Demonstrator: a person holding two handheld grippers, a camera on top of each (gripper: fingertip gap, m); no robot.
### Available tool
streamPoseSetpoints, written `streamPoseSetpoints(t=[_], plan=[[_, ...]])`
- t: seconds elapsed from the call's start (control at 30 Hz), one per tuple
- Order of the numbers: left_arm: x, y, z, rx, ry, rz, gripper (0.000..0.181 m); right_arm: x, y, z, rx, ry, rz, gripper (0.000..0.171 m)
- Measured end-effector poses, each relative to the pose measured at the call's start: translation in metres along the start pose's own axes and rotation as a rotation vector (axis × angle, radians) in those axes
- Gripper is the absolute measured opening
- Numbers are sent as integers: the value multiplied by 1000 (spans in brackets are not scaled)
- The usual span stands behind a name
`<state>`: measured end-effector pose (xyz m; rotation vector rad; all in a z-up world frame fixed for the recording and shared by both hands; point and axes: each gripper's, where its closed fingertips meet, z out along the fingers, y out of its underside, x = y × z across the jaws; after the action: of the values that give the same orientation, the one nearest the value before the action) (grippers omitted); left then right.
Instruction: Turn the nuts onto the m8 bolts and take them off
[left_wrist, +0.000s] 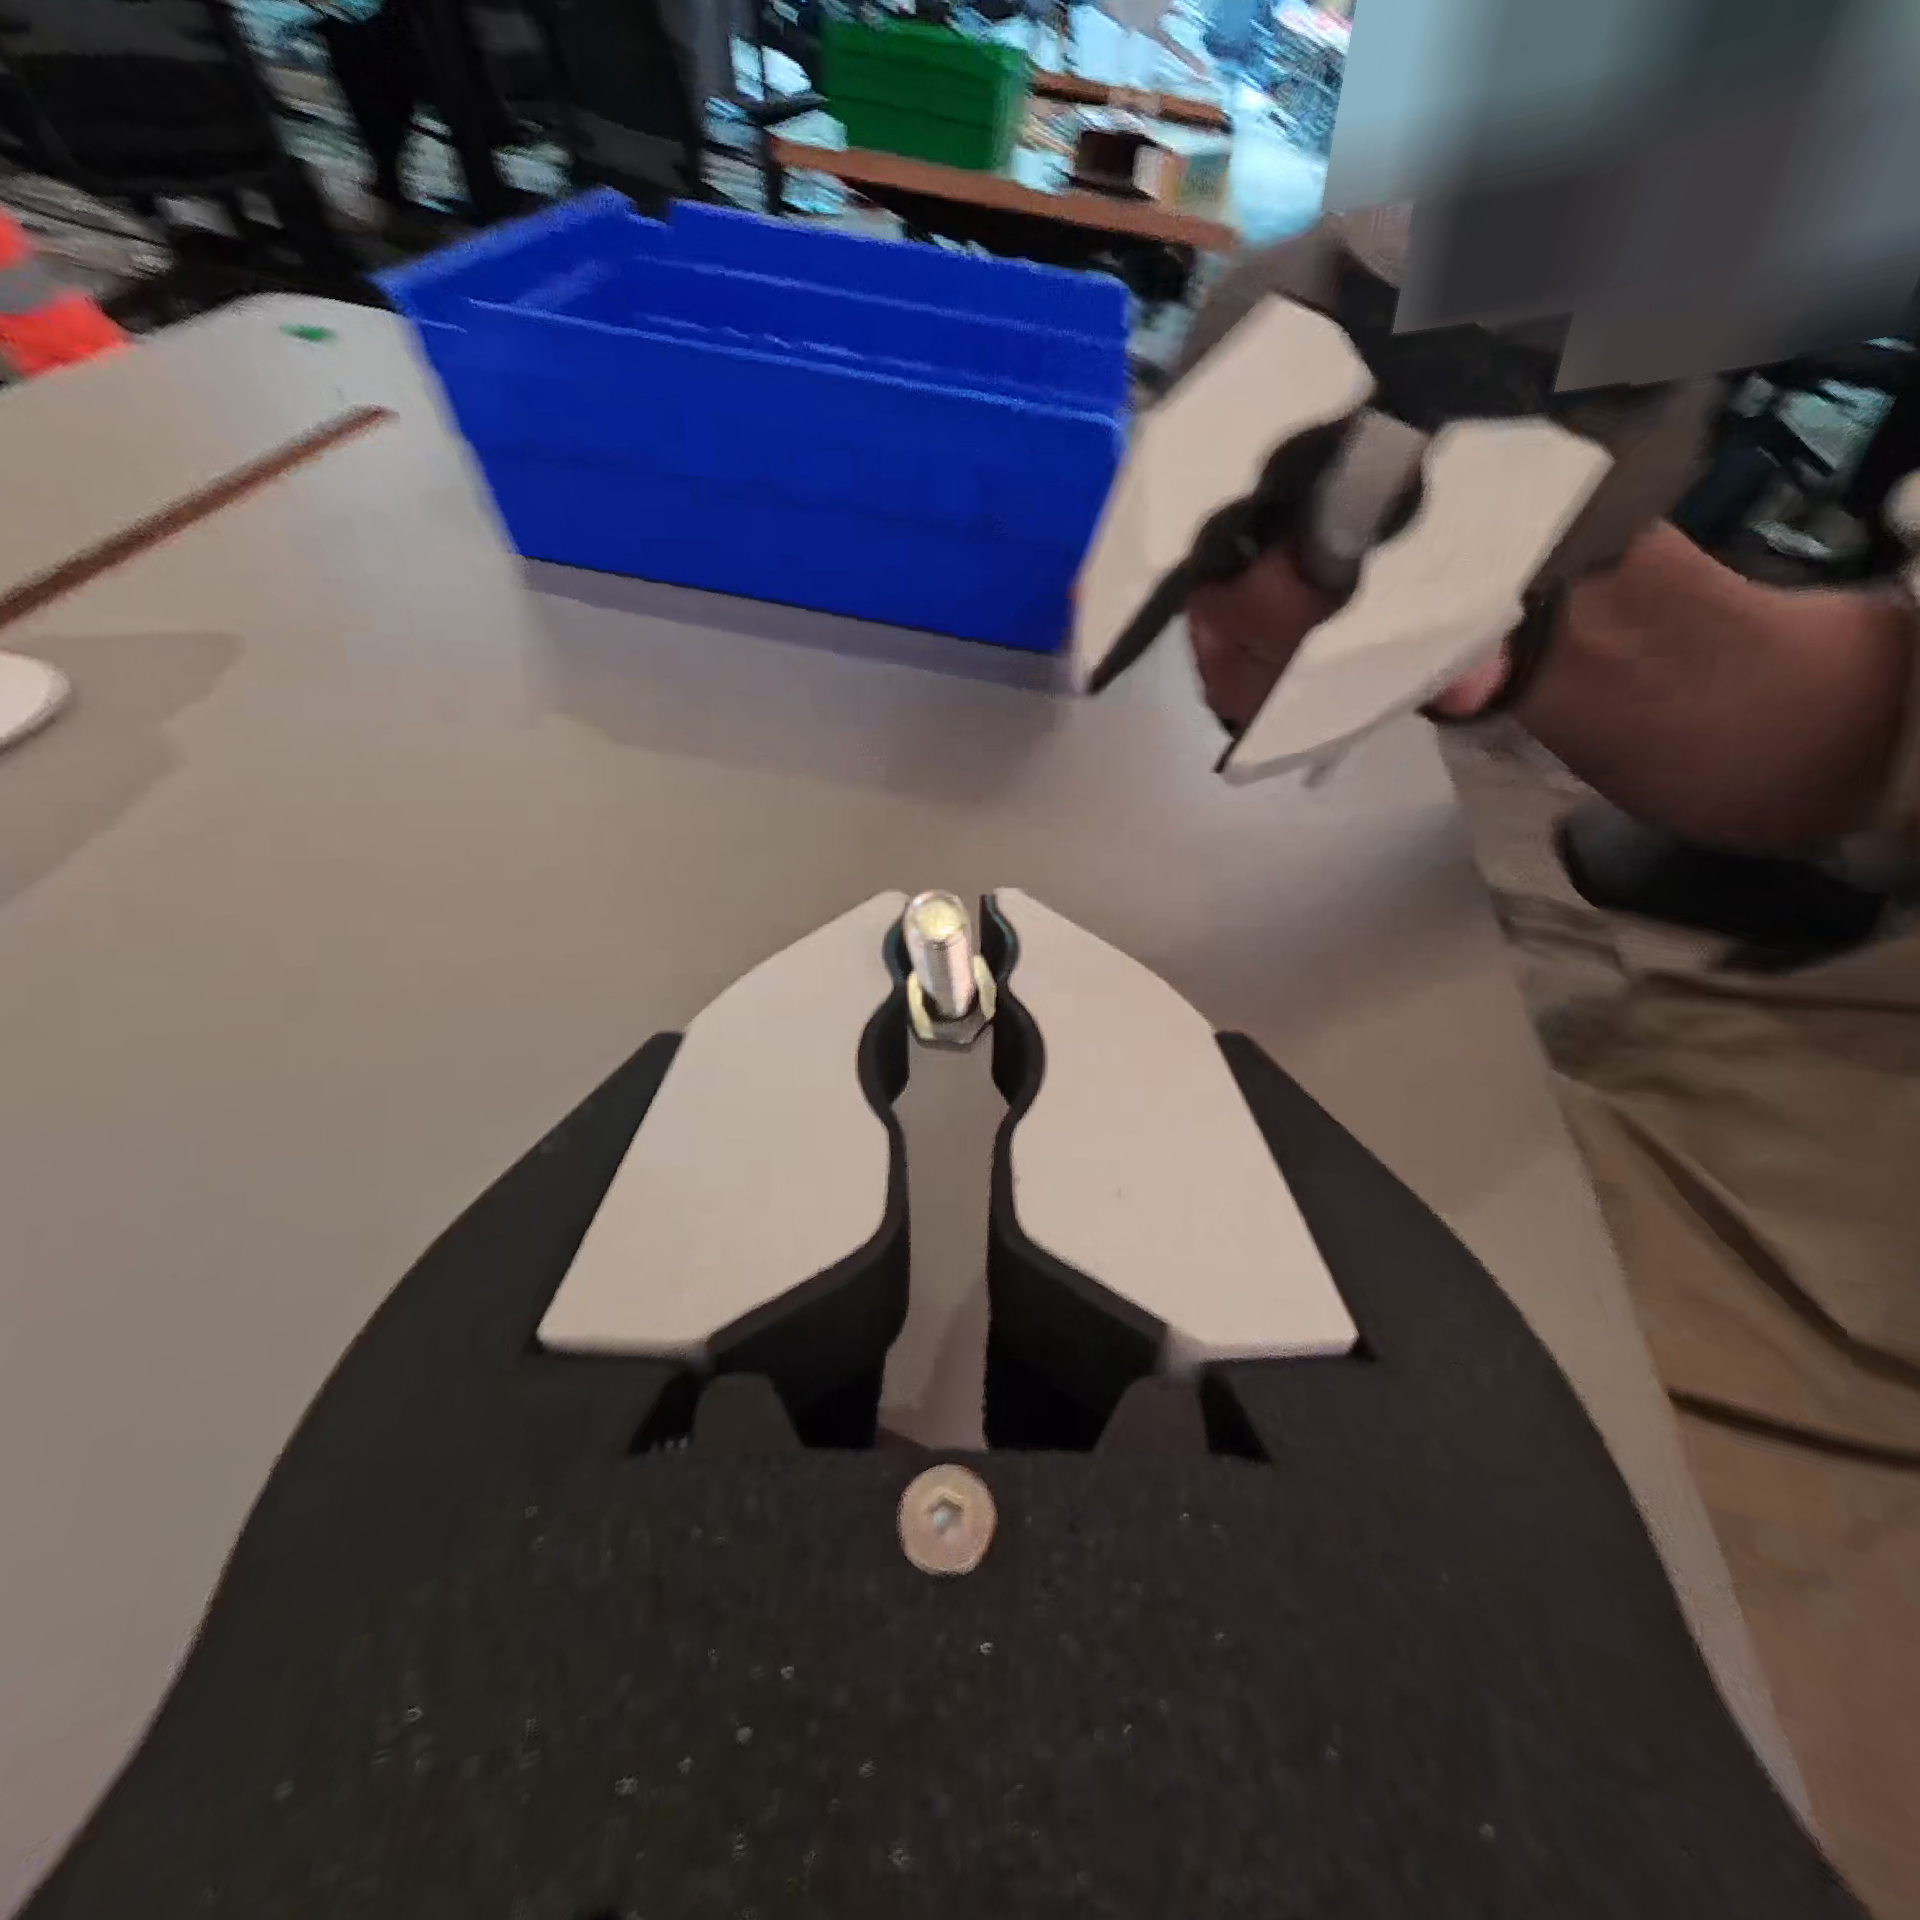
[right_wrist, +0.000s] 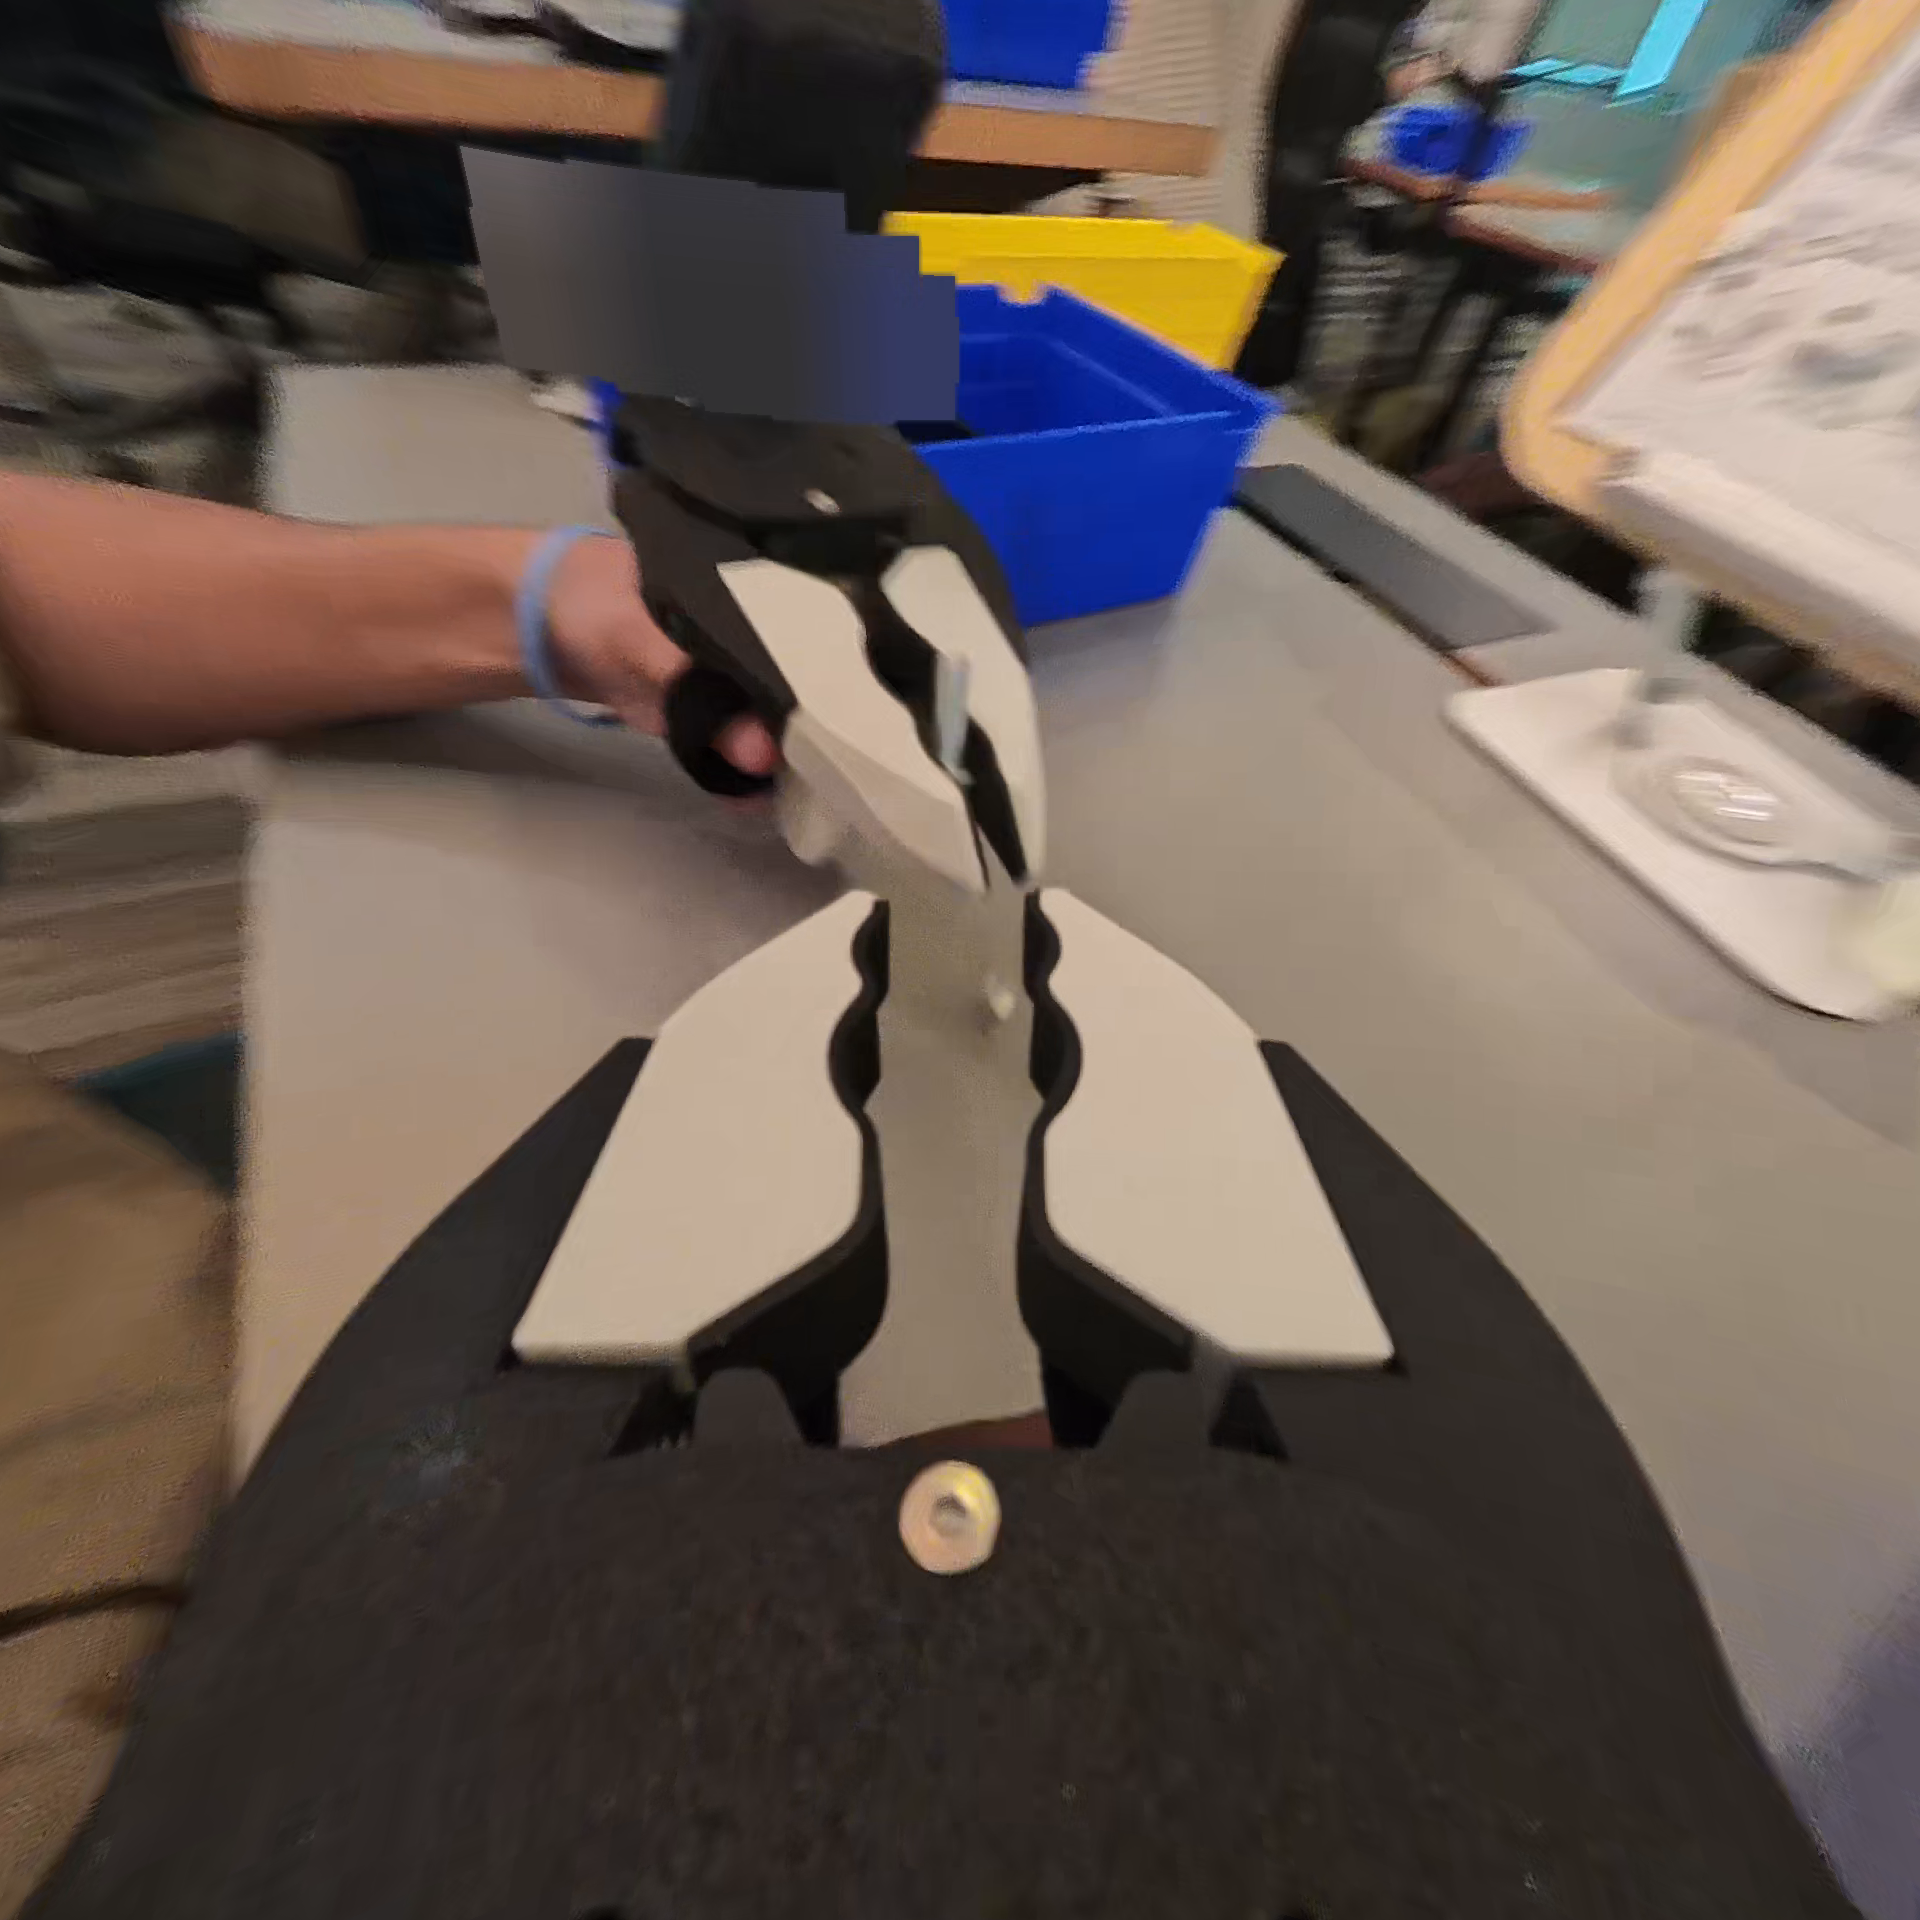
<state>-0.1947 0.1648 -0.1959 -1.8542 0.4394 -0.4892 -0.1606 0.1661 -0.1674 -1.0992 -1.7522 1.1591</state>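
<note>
The silver M8 bolt (left_wrist: 938, 961) with its zinc hex nut (left_wrist: 948, 1010), pinched in the left gripper (left_wrist: 943, 935), may slip sideways if struck by the empty, spread right gripper (right_wrist: 956, 914).

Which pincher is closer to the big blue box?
Hard to call; probably the right. The right gripper hangs open in the air beside the blue bin's near corner, while the left gripper, shut on the bolt, sits farther back over the table.
</note>
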Motion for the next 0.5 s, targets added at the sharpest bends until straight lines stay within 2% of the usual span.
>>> streamPoseSetpoints(t=[0.07,0.13,0.2,0.27,0.33,0.43,0.5], plan=[[-34,-17,-14,107,-212,-38,11,26,4,-12,18,195,5,24],[-60,-28,-37,197,-397,-95,11,51,17,-20,6,313,98,29],[-81,-24,-57,217,-584,-127,11,68,29,-24,22,357,218,38],[-85,-7,-68,176,-682,-189,11,73,40,-22,33,355,313,44],[-79,9,-68,135,-691,-221,11,73,55,-15,-7,353,335,53],[-66,13,-63,124,-643,-204,11,62,65,-2,-39,290,353,53],[-58,11,-53,139,-544,-216,11,53,65,4,-54,257,326,52]])
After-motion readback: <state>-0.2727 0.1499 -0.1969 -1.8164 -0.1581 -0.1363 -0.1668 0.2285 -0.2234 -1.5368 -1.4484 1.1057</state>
